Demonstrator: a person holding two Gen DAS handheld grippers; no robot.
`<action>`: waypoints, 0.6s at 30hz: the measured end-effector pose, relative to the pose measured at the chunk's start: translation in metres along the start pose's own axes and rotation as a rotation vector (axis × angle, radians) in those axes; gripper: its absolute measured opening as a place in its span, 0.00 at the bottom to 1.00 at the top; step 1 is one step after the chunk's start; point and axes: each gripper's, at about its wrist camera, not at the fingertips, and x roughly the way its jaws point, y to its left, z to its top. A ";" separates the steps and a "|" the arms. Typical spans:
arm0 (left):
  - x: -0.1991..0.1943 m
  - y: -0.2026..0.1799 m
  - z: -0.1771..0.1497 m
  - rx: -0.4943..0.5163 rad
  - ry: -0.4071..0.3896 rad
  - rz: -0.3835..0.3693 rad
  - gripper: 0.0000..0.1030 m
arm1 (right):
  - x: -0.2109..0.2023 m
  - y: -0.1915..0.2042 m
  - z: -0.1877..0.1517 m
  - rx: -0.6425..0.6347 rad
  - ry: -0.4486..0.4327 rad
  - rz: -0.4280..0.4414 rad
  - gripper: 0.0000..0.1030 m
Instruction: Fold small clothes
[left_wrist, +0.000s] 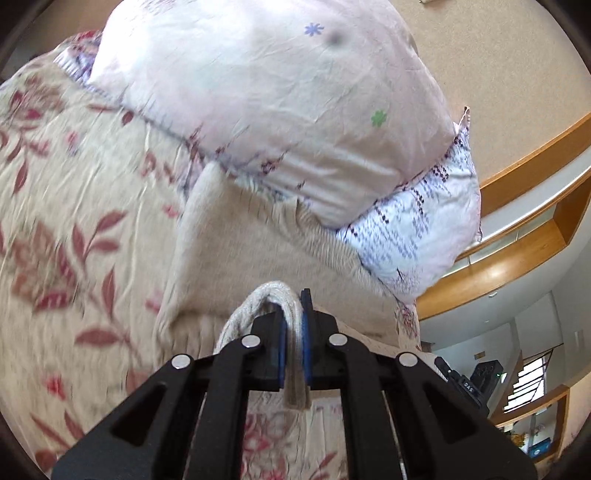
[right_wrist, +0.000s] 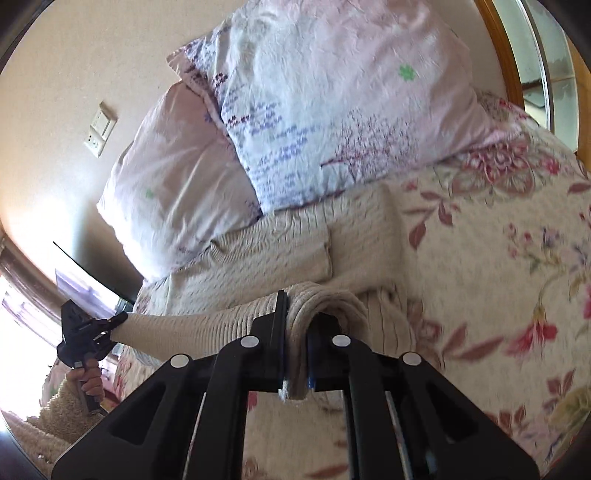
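Two grippers each pinch the same cream knit sweater, and the left wrist view shows the first of them: the left gripper (left_wrist: 293, 325) at 6 o'clock, its fingers (left_wrist: 282, 343) clamped together on a rolled edge of the sweater (left_wrist: 236, 251), a strip of knit hanging down between the blue pads. Beyond it the sweater spreads toward 12 o'clock across the bed (left_wrist: 66, 206), whose floral cover fills the 9 o'clock side, and its far ribbed edge lies tucked just under the pillows (left_wrist: 280, 110). A wooden frame (left_wrist: 532, 177) curves by at 3 o'clock. In the right wrist view the right gripper (right_wrist: 295, 332) sits at 6 o'clock, also shut tight on a bunched edge of knit that loops over the right finger. From there a taut band of sweater runs toward 9 o'clock to the other gripper (right_wrist: 92, 332), carried in a hand (right_wrist: 88, 384) with a fleecy sleeve. The rest of the sweater lies on the bed at centre, a folded layer touching the pillows at 12 o'clock; a wall socket (right_wrist: 99, 129) shows at 10 o'clock. Holding one edge at two points, well apart and stretched, likely serves to keep that edge straight so it can be carried over the body of the sweater as one even fold; the fold itself does not look finished.
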 end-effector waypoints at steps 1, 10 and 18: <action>0.004 -0.004 0.008 0.008 -0.007 0.001 0.06 | 0.004 -0.001 0.006 0.001 -0.018 -0.002 0.08; 0.041 -0.011 0.053 -0.015 -0.038 0.019 0.06 | 0.039 -0.008 0.041 0.043 -0.069 -0.009 0.08; 0.085 0.021 0.063 -0.127 0.005 0.063 0.06 | 0.088 -0.025 0.051 0.118 -0.023 -0.063 0.08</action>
